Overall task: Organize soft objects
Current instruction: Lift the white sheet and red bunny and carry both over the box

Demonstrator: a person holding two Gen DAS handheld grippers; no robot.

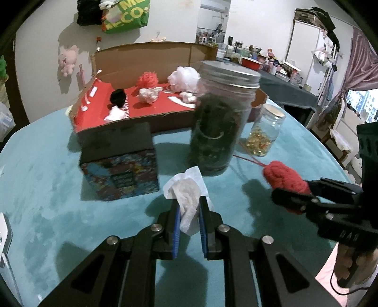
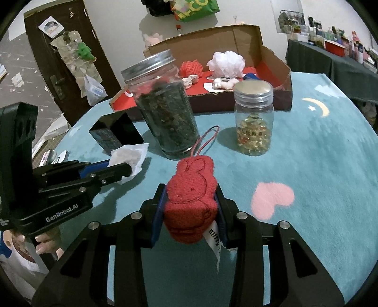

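Left claw (image 1: 190, 207) gripping tissue (image 1: 186, 200); teal tablecloth (image 2: 319, 153), cluttered room

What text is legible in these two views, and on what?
"GenRobot.AI": side of the left gripper body, right wrist view.
"miffy", partly cut off: white tag on the red plush rabbit held in the right gripper.
"ECO", partial: green bag on the wall.
White lettering on the red cardboard box floor and the patterned box label: too blurred to read.
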